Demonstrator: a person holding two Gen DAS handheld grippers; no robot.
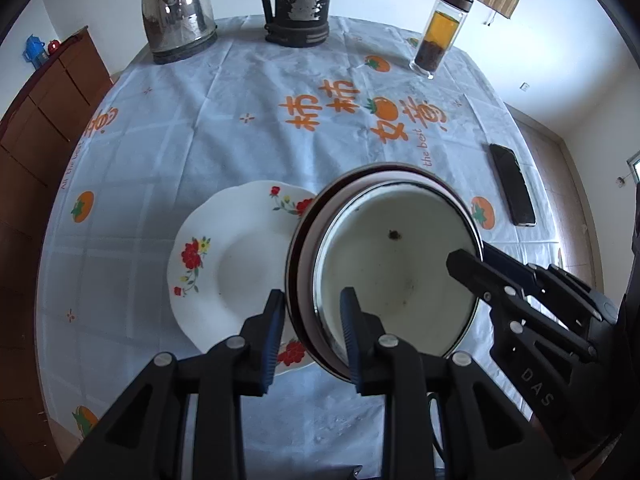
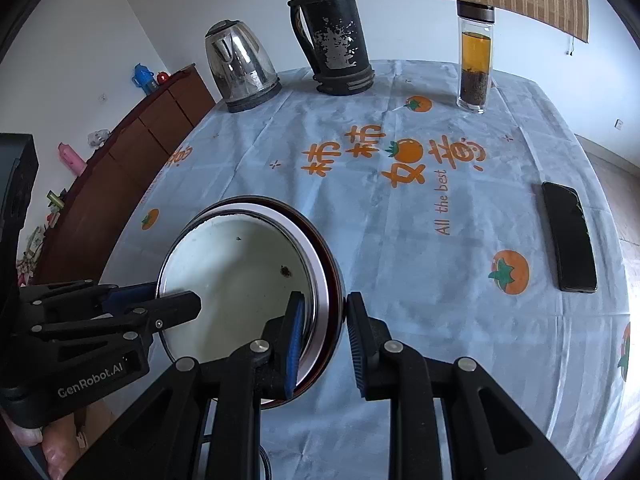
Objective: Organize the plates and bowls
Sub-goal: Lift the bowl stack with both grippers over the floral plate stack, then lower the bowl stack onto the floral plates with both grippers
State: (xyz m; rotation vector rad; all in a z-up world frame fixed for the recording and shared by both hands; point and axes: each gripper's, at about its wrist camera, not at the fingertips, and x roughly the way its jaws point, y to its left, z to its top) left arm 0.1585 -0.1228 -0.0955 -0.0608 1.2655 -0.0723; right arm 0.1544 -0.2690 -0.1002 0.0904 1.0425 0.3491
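Observation:
A white enamel bowl (image 1: pixel 396 264) nests in a larger metal bowl (image 1: pixel 304 256) with a dark outside. The stack is held tilted above the table, partly over a white flowered plate (image 1: pixel 236 264) that lies on the cloth. My left gripper (image 1: pixel 312 332) straddles the near rim of the stacked bowls, one finger on each side. My right gripper (image 2: pixel 324 332) straddles the opposite rim (image 2: pixel 324 280). The right gripper also shows in the left wrist view (image 1: pixel 472 264), and the left gripper shows in the right wrist view (image 2: pixel 176 300). The plate is hidden in the right wrist view.
On the far side of the round table stand a steel kettle (image 1: pixel 178 12), a worn black thermos (image 1: pixel 298 4) and a glass tea bottle (image 1: pixel 440 32). A black phone (image 1: pixel 512 184) lies at the right. A brown cabinet (image 1: pixel 44 120) stands to the left.

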